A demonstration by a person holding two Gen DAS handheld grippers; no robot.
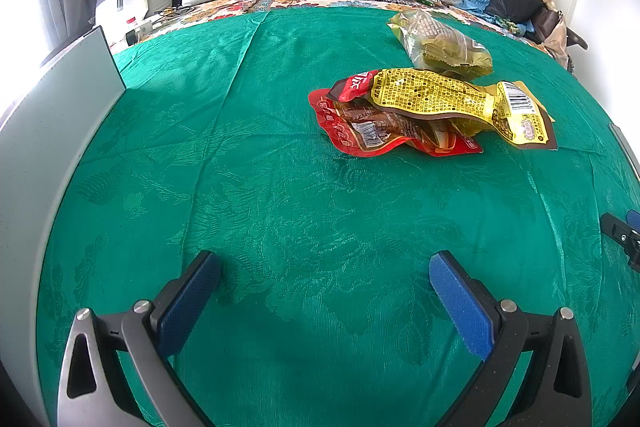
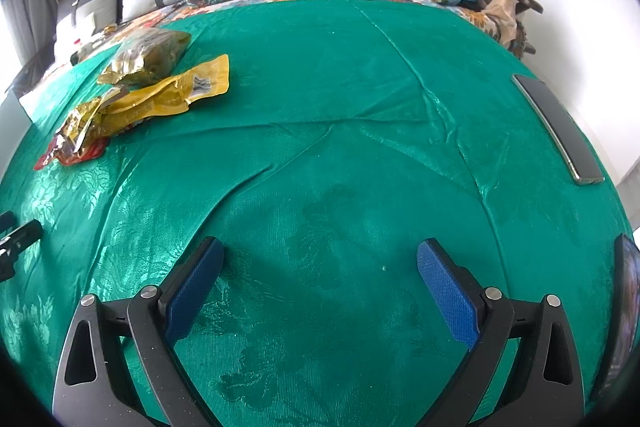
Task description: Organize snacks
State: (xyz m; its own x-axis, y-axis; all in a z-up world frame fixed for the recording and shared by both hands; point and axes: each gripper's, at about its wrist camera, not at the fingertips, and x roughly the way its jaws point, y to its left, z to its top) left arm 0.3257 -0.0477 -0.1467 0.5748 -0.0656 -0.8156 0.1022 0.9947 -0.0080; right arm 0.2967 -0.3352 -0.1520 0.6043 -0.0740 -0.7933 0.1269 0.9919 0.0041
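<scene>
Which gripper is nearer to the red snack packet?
Left. The left gripper faces the red snack packet just ahead, slightly right. From the right gripper it lies far left.

The yellow packet (image 1: 452, 99) covers part of the red packet (image 1: 360, 131).

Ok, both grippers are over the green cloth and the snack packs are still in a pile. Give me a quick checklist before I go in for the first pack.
1. Left gripper open and empty: ok, only cloth between its pads.
2. Right gripper open and empty: ok, jaws wide, nothing between them.
3. Top pack free to lift: ok, the yellow pack lies on top of the red pack, nothing over it.
4. Packs separated: not ok, the yellow pack overlaps the red one and touches the olive-gold bag behind.
5. Path to the pile clear: ok, bare green cloth ahead of the left gripper.
6. Destination for the snacks: cannot tell, no container is clearly in view.
</scene>
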